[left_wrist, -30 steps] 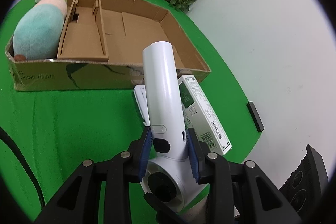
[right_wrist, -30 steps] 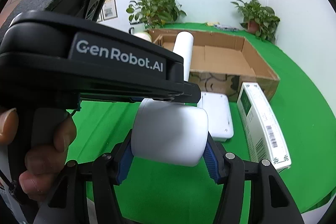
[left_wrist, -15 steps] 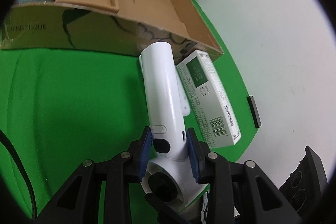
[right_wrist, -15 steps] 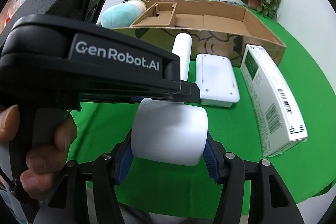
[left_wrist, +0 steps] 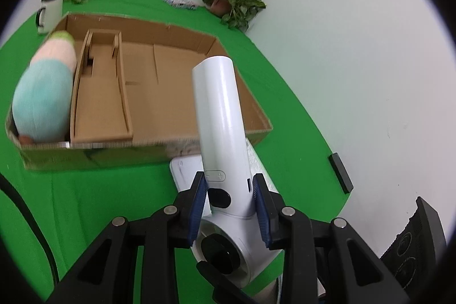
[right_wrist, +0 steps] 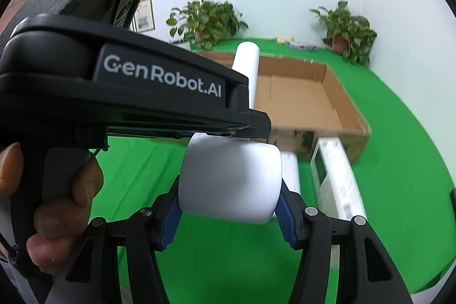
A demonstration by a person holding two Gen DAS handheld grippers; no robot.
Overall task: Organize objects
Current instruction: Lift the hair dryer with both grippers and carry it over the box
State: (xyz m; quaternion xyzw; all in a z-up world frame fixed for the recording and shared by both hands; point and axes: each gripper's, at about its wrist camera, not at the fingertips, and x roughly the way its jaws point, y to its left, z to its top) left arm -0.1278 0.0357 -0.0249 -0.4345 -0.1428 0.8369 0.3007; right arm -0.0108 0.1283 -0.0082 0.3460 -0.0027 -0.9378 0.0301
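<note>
Nearest the left wrist camera, the left gripper (left_wrist: 229,201) pinches the handle of a white hair dryer (left_wrist: 219,116); its blue pads press the handle from both sides just below the button panel, and the handle rises away from the fingers, above the front wall of the box. In the right wrist view the right gripper (right_wrist: 228,207) clamps the dryer's round white barrel (right_wrist: 230,178) between its blue pads, so both grippers hold the one dryer above the green cloth (right_wrist: 216,261). A hand (right_wrist: 57,204) grips the black handle of the left gripper's housing, at the left of the right wrist view.

Just beyond the dryer, on the cloth in front of the box, lie a flat white device (left_wrist: 185,170) and, to its right, a long white carton (right_wrist: 333,175) with green print, its far end touching or very near the box's front right corner.

Further on stands an open cardboard box (left_wrist: 176,93) with a folded cardboard insert (left_wrist: 99,99) inside. A plush toy (left_wrist: 45,99) in blue, pink and green lies along the box's left end, beside the insert.

Behind the box's far left corner stands a white mug (left_wrist: 50,14). Two potted plants (left_wrist: 233,2) stand at the cloth's far edge by the white wall.
</note>
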